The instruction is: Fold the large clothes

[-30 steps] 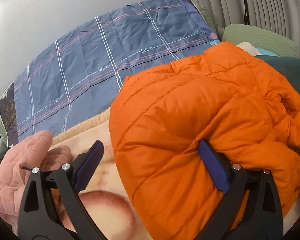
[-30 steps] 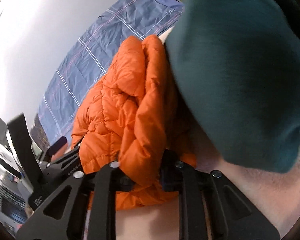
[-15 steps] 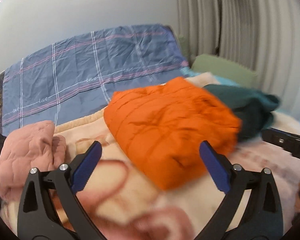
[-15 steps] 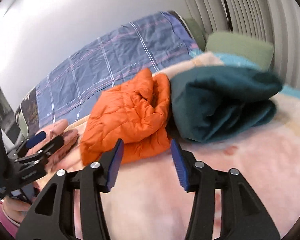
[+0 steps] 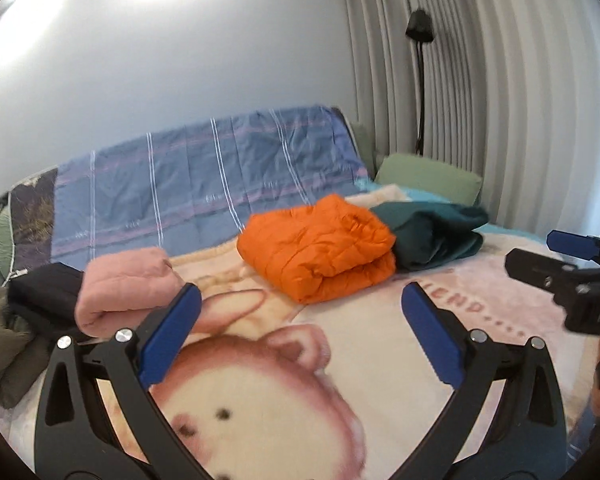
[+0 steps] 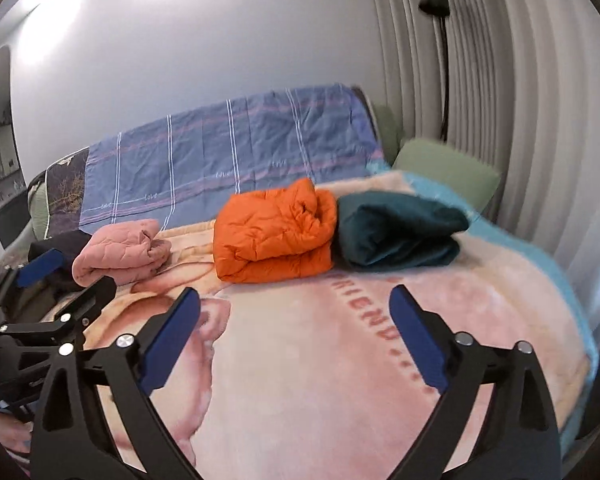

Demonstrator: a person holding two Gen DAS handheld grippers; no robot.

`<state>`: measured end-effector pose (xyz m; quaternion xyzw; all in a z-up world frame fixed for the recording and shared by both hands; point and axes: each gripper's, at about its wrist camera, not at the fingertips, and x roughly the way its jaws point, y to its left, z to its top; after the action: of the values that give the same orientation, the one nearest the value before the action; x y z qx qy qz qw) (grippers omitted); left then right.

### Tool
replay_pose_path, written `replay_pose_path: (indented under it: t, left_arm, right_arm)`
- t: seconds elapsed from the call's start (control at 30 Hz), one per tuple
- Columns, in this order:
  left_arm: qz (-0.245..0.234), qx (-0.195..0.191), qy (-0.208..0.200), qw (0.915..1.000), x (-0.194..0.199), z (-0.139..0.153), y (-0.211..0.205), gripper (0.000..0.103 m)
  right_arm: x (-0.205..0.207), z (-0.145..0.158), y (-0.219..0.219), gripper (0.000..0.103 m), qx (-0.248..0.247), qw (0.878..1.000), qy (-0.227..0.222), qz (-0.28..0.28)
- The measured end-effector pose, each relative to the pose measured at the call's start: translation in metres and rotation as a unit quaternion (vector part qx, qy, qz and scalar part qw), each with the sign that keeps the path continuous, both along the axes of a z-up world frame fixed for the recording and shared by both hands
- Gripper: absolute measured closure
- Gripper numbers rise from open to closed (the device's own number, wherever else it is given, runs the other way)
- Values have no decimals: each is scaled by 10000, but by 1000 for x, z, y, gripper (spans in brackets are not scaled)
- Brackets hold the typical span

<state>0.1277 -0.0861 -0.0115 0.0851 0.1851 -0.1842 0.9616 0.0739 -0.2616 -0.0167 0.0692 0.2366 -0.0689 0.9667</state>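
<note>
Orange jacket [image 6: 274,236] is down: a second ago the right gripper [image 6: 294,340] was clamped on its folded edge and the left gripper [image 5: 300,336] straddled the bundle at close range; now both are backed off and raised, and the jacket sits alone on the blanket [image 6: 340,360], folded into a compact block. It lies toward the far side of the bed, touching the folded teal garment [image 6: 396,236] on its right, with the blue plaid quilt [image 6: 228,156] behind and a green pillow [image 6: 448,168] further right. Read: that fold looks finished and stacked with the done pile, so this item is likely closed out. Next candidates seem to be the unfolded heap at the left: pink quilted garment [image 5: 128,284], loosely rolled, with a black item [image 5: 44,284] and an olive one [image 5: 4,344] beside it at the bed edge. Which one goes next I can't tell. Tools: right gripper's jaws are opening, now spread about as wide as they go, nothing between the pads, only bare blanket visible past them. Left gripper is also spread wide and empty; its left pad overlaps the pink garment in view, but contact isn't clear, looks like it's just in front of it. Each gripper shows at the edge of the other's view, side by side, well apart from the jacket. Some motion blur in the lower frame, so fine detail on the blanket print is soft.
</note>
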Motion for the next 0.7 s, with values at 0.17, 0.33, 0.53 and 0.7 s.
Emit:
replay_pose_path:
  t: [0.17,0.33,0.53,0.7]
  left_arm:
    - [231,108,31,9997,-38,4,8,2]
    - [104,-199,369,9991,-63,4,17,2]
    - [231,-268,389,9986,-86,4,22,2]
    - [340,-222,413,9983,-98,2,25,2]
  right_arm:
    - [-39,6,6,1,-131,9990,-282,-323]
    - [-63,-1,4,1,-126,9984,-226,-500]
    - [-74,-18,7,1,-98,9998,30,-145]
    - [-80,-29,8,1,-170,9989,160,-399]
